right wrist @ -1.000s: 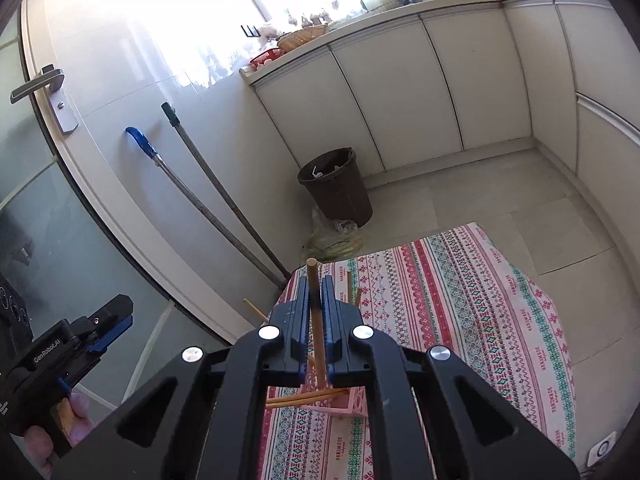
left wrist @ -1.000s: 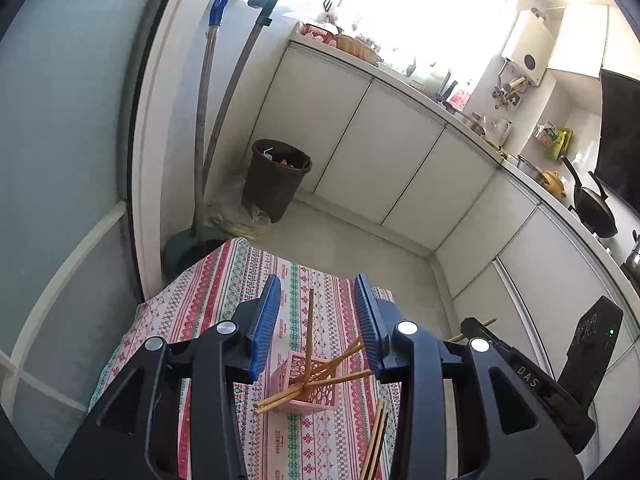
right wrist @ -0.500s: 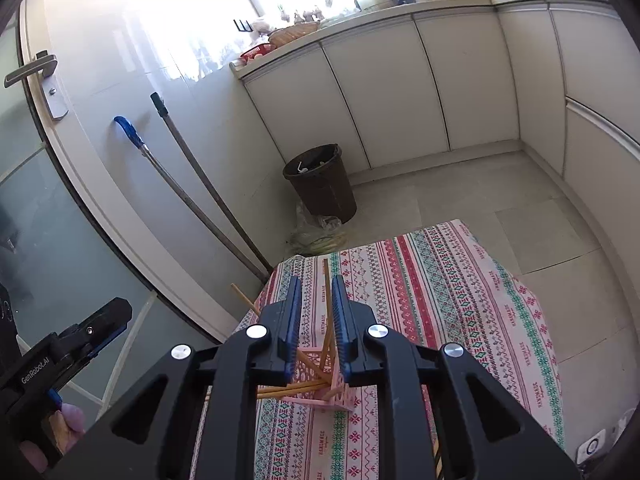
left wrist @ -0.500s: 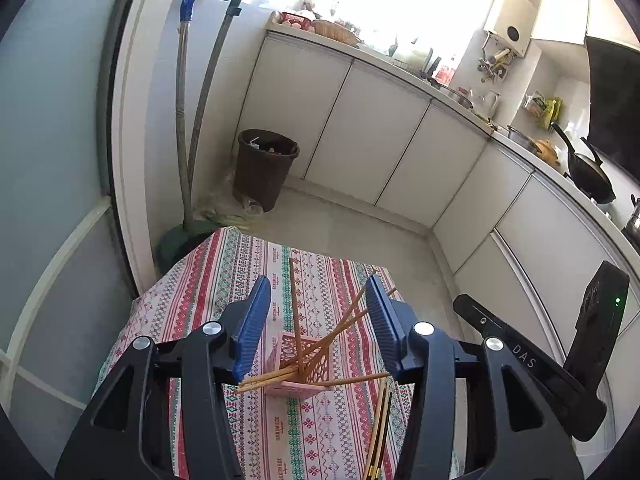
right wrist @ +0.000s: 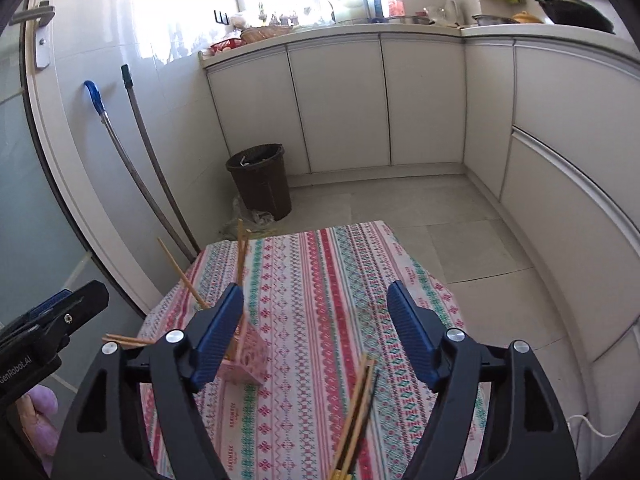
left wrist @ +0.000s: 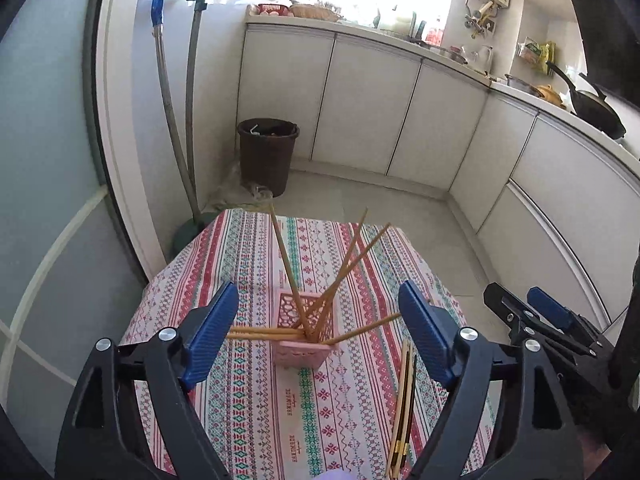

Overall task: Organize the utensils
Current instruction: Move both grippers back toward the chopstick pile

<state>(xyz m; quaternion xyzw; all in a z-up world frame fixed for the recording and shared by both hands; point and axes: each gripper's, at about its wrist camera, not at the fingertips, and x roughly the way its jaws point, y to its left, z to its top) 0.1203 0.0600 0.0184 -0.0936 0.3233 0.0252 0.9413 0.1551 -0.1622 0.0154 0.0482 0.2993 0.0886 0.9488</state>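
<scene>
**Chopstick released into the holder**

Both hand-held grippers, the left (left wrist: 318, 334) and the right (right wrist: 314, 330), have just been opened wide and nothing is gripped; the chopstick clamped by the right a second ago is now seen in the pink holder (left wrist: 306, 334) mid-bench. Loose chopsticks (left wrist: 402, 404) remain at 5 o'clock. The holder's contents are shown only in the left view.

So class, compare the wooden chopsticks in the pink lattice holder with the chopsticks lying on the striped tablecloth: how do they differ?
The chopsticks in the pink lattice holder fan out at steep and flat angles; the chopsticks lying on the striped tablecloth rest flat on it. The held ones splay apart; the loose ones lie bundled side by side. Both sets are slender and mostly light wood.
</scene>
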